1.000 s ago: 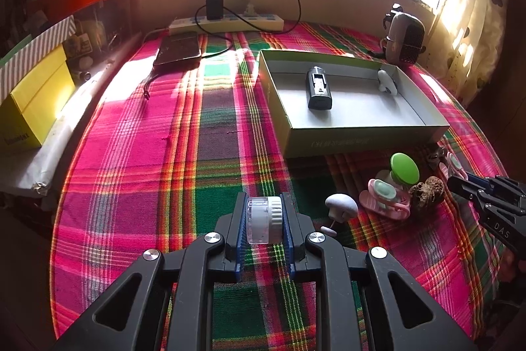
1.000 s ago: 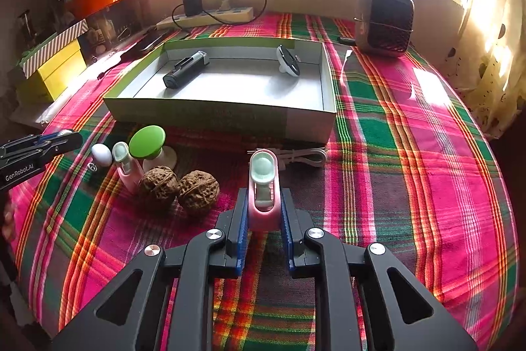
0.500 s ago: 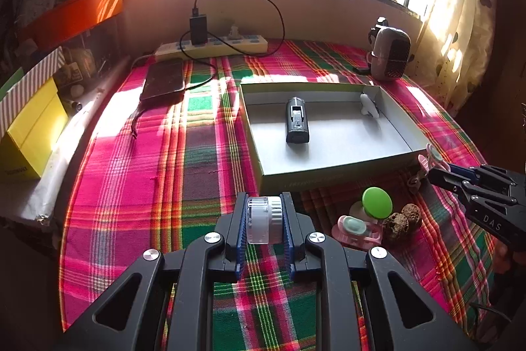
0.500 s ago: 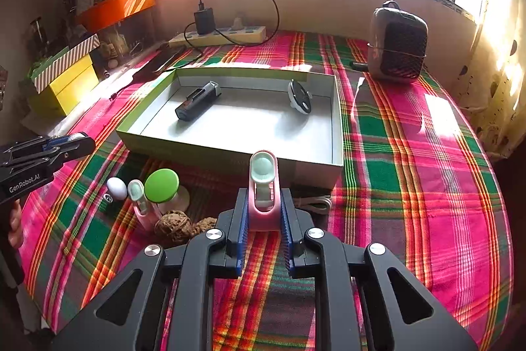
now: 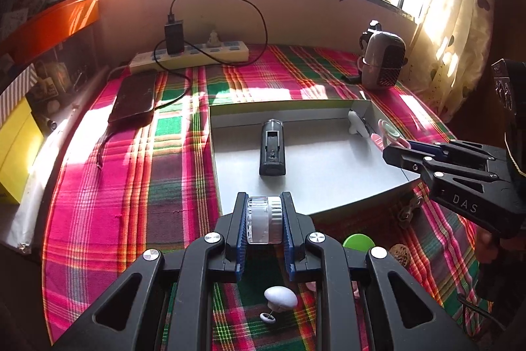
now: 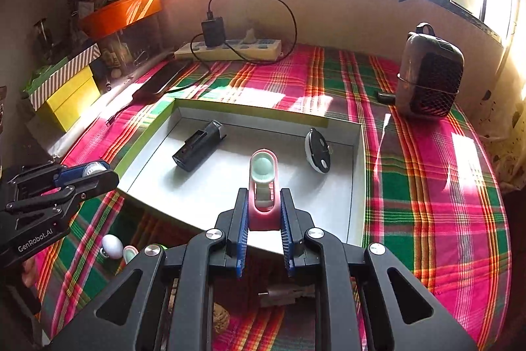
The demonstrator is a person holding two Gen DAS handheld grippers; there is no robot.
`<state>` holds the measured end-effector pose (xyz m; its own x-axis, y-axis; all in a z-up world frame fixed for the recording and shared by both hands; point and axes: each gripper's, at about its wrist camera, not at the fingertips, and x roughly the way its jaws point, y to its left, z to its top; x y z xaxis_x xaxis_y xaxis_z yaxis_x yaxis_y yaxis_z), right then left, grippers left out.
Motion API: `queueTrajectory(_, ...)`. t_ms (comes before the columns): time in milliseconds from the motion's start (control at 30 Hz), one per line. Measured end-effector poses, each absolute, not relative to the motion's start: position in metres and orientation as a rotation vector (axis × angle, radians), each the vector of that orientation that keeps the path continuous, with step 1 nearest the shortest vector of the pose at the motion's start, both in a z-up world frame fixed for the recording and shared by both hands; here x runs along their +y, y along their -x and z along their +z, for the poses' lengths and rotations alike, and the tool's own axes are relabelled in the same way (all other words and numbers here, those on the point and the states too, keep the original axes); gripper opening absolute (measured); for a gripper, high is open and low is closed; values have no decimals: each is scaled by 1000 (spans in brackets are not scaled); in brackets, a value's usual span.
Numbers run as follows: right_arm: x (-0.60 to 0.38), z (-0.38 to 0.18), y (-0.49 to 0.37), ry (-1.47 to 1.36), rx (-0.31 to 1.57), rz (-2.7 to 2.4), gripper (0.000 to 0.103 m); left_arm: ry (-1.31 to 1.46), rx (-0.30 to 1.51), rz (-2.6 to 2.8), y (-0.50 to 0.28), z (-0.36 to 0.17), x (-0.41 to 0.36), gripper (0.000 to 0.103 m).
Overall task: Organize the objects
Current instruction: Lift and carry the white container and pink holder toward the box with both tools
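Fingers of the left gripper (image 5: 264,224) pinch a clear round case (image 5: 264,220) at the near edge of the grey tray (image 5: 332,183); the right gripper (image 6: 263,216) clamps a pink clip-like gadget (image 6: 263,186) above the tray floor, black device (image 6: 199,150) ahead-left, white disc (image 6: 316,155) ahead-right.

The plaid cloth (image 5: 138,186) of pink, green and orange covers the whole surface. Lying on it, an open shallow box (image 6: 148,134) sits mid-cloth; a power strip (image 5: 197,55) runs along the far wall with a dark phone (image 5: 133,97) just in front. A small heater (image 6: 427,81) stands far right. Near the front edge: a white egg-shaped piece (image 5: 281,298), a green cap (image 5: 358,242), a walnut (image 5: 399,252).
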<state>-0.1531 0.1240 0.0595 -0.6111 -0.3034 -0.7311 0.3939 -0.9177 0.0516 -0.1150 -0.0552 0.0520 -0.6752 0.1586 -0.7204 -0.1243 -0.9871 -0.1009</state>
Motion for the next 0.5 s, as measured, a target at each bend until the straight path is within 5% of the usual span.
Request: queueTrajectory(500,101,46,208,-1171,157,-2428,19,1245,-42,2712,152,36,-36,17)
